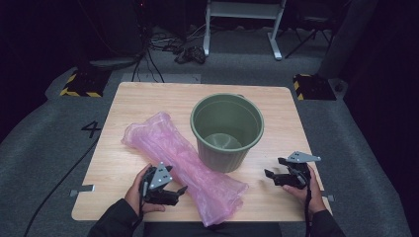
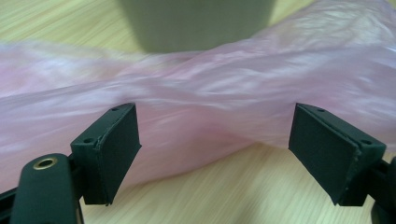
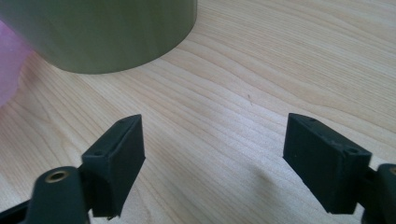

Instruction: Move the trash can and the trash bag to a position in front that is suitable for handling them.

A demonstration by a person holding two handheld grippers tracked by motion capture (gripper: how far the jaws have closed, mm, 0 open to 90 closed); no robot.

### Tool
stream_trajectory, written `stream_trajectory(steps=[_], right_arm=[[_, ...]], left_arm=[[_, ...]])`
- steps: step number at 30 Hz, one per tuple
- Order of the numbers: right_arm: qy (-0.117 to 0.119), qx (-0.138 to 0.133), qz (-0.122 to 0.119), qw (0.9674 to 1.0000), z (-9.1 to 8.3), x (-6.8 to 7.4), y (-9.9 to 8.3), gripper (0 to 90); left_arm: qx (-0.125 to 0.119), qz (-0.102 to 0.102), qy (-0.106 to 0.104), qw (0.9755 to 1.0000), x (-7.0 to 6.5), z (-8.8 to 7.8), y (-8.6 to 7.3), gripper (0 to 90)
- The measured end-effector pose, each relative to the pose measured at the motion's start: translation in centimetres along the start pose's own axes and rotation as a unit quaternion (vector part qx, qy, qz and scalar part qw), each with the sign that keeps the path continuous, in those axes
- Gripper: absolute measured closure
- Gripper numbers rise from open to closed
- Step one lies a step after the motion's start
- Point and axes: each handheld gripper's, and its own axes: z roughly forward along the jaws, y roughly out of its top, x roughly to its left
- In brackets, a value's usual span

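A long, crumpled pink plastic bag [image 1: 183, 163] lies slantwise on the wooden table [image 1: 143, 98], from the middle left to the front edge. An empty green bucket [image 1: 227, 131] stands upright just right of it. My left gripper [image 1: 177, 180] is at the bag's near left side, open, with its jaws facing the bag. In the left gripper view the jaws [image 2: 215, 140] stand wide apart and the bag [image 2: 210, 88] lies just ahead of them, not pinched. My right gripper [image 1: 273, 167] is open over bare wood, right of the bucket. In its own view the gripper [image 3: 212, 149] holds nothing.
The bucket's wall [image 3: 102, 32] rises close ahead of the right gripper, with a bit of pink bag [image 3: 9, 60] at the left edge. Beyond the table are grey carpet, cables [image 1: 163, 47] and a white frame's legs [image 1: 242, 29]. A black cable [image 1: 54, 192] runs along the floor at left.
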Motion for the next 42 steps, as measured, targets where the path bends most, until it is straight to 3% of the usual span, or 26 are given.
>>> stream_trajectory(steps=[7, 10, 13, 17, 19, 20, 21, 27, 29, 35, 39, 42], right_arm=[[0.0, 0.011, 0.003, 0.9999, 0.4, -0.5, -0.1, 18.8], [0.001, 0.013, 0.004, 0.9999, 0.5, -0.6, -0.2, 18.8], [0.001, 0.014, 0.006, 0.9999, 0.4, -0.8, -0.4, 18.8], [0.002, 0.017, 0.011, 0.9998, 0.2, -1.0, -0.7, 19.3], [0.002, 0.017, 0.01, 0.9998, 0.2, -1.0, -0.7, 19.3], [0.001, 0.019, 0.009, 0.9998, 0.3, -0.9, -0.7, 19.5], [0.001, 0.019, 0.009, 0.9998, 0.3, -0.9, -0.7, 19.5], [0.002, 0.024, 0.003, 0.9997, 0.5, -0.7, -0.6, 19.7], [0.003, 0.024, 0.003, 0.9997, 0.5, -0.7, -0.6, 19.7], [0.005, 0.024, 0.002, 0.9997, 0.5, -0.8, -0.7, 20.1], [0.003, 0.025, -0.001, 0.9997, 0.6, -0.6, -0.7, 20.4], [0.003, 0.025, -0.001, 0.9997, 0.6, -0.6, -0.7, 20.5]], left_arm=[[-0.004, -0.007, 0.023, 0.9997, 2.1, -0.4, -0.3, 16.1], [-0.006, 0.003, 0.02, 0.9998, 2.7, -0.4, -0.1, 16.0], [-0.022, 0.001, 0.014, 0.9997, 3.4, -1.1, 0.2, 16.1], [-0.061, -0.002, 0.007, 0.9981, 3.8, -3.3, 1.0, 16.4], [-0.065, -0.006, 0.003, 0.9979, 3.8, -3.4, 1.0, 16.3], [-0.049, 0.002, 0.004, 0.9988, 3.7, -2.9, 0.9, 16.3], [-0.049, 0.002, 0.004, 0.9988, 3.7, -2.9, 0.9, 16.3], [0.007, 0.011, -0.001, 0.9999, 4.1, -0.4, 0.1, 17.4], [0.027, -0.004, -0.022, 0.9994, 4.7, 0.6, -0.6, 19.0], [0.057, -0.013, -0.052, 0.997, 5.0, 2.4, -1.4, 23.2], [0.083, -0.007, -0.054, 0.995, 4.6, 3.6, -2.0, 25.1], [0.077, -0.002, -0.045, 0.996, 4.6, 3.7, -2.0, 27.1]])
